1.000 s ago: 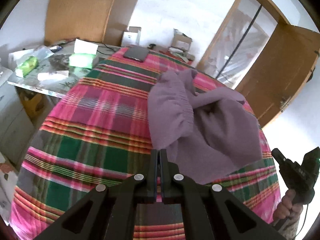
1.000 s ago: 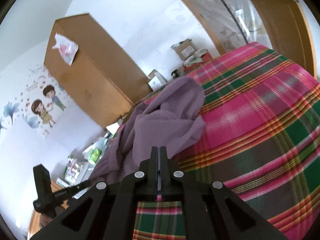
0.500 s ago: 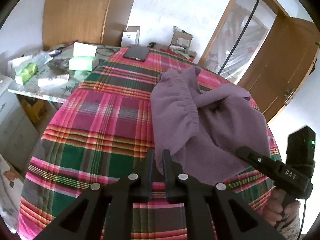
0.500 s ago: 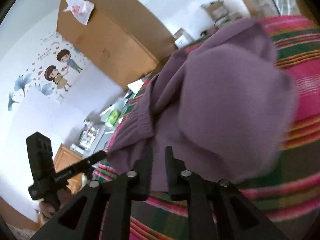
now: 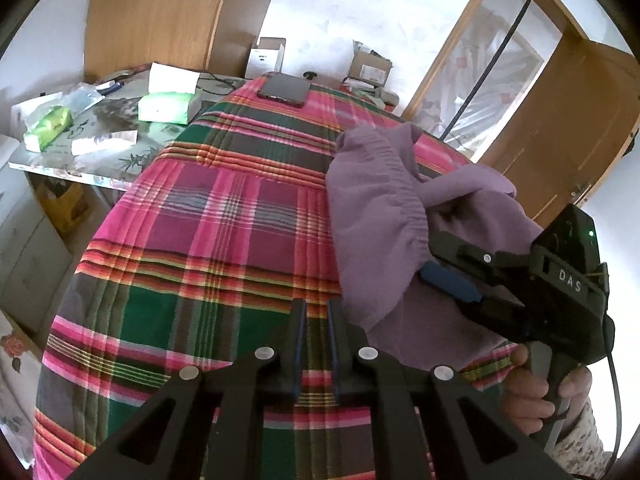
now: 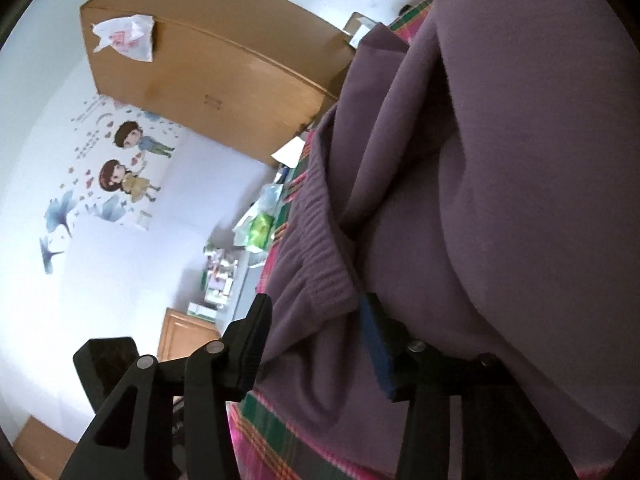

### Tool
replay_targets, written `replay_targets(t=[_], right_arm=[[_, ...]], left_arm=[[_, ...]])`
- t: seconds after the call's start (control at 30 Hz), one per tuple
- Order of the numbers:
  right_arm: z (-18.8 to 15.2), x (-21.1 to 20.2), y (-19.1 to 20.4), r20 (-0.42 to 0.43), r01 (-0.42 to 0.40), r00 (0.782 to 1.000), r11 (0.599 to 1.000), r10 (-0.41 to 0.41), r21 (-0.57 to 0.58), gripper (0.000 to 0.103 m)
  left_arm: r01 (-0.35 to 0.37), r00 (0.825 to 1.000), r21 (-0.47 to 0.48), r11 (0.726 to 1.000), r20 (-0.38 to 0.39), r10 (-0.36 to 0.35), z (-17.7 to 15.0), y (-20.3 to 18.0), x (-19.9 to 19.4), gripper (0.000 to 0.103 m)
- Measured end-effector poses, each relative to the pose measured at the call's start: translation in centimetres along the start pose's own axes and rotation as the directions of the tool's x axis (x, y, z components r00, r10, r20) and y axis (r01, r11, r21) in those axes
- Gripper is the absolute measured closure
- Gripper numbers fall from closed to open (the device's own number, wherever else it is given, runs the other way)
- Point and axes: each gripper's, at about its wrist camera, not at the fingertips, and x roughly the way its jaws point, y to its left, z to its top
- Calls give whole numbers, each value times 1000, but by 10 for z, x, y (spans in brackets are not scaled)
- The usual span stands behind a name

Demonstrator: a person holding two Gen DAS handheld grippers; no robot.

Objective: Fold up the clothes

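Left tool [image 5: 316, 312]: narrow gap, pinching nothing, over the quilted plaid bed [image 5: 224, 216]. Soft purple garment [image 5: 384, 216], crumpled, ribbed waistband running lengthwise up the bed's right half. Right tool [image 6: 316, 332]: jaws opening, waistband between them.

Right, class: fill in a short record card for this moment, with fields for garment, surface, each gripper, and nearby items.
garment: purple elastic-waist garment, crumpled, unfolded
surface: plaid bedspread
left gripper: narrow gap, nothing between, beside the garment's edge
right gripper: opening, waistband between its fingers, not yet pinched
nearby: dark tablet at bed's far end; tissue packs on side table
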Motion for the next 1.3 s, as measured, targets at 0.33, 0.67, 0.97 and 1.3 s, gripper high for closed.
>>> replay_targets(t=[0.33,0.67,0.97,1.3], right_arm=[[4,9,23,74,106,992,988,-99,-109,87],[3,2,31,114,110,989,988,-98,-108,77],[-12,10,36,90,120,990,979,-106,-165,49],[0,42,33,74,198,979,968,-189,-154,52]], left_arm=[[10,1000,-22,1000,-9,-11,1,13,2,93],[14,1000,-50,999,-12,-15,2,26,3,93],[21,1000,-55,998,-18,-22,3,33,3,93],[9,999,-53,999,-33,-11,5,41,2,89]])
